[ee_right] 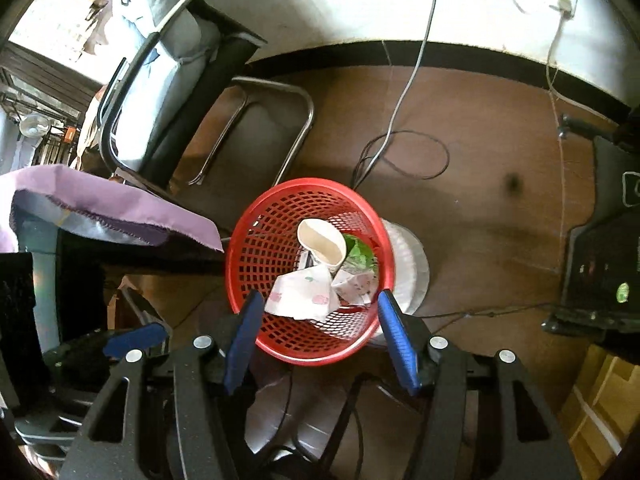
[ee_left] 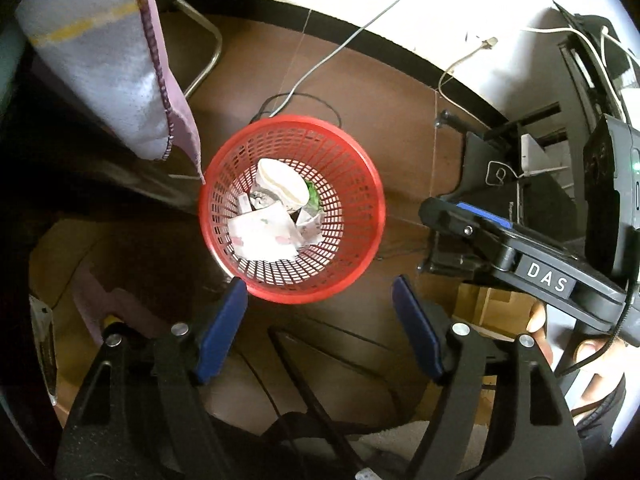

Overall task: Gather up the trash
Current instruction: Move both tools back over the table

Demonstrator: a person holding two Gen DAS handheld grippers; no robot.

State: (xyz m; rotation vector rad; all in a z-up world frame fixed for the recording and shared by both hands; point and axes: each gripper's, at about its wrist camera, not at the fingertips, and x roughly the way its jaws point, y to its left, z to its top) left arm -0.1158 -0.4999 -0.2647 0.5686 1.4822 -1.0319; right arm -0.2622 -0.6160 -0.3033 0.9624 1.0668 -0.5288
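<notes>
Left wrist view
Left gripper (ee_left: 318, 300): blue-padded jaws stand wide apart, nothing between them.
Basket: a round red plastic lattice waste basket (ee_left: 362, 184) sits on the brown floor just ahead of and below the fingertips.
Contents: a crushed white paper cup (ee_left: 282, 186) on top, crumpled white printed paper (ee_left: 262, 236) beneath it, a scrap of green wrapper (ee_left: 313, 194) at the cup's far side.
Neighbours: a lilac cloth with stitched edge (ee_left: 120, 60) hangs ahead-left; the right gripper (ee_left: 442, 206) is to the right, held by a hand (ee_left: 576, 344).

Right wrist view
Right gripper (ee_right: 318, 312): jaws partly open and empty, tips straddling the basket's (ee_right: 248, 240) near rim without visibly touching it.
Contents: the same cup (ee_right: 322, 242), paper (ee_right: 298, 294) and green wrapper (ee_right: 358, 254).
Beyond: a white ribbed object (ee_right: 412, 268) shows past the basket's right wall; identity unclear.

Handling (judgement)
Trash: light, soft, crushable; pinch a paper fold or the flattened cup rim.
Basket: light, slightly flexible; take it by the rim, not the thin lattice.
</notes>
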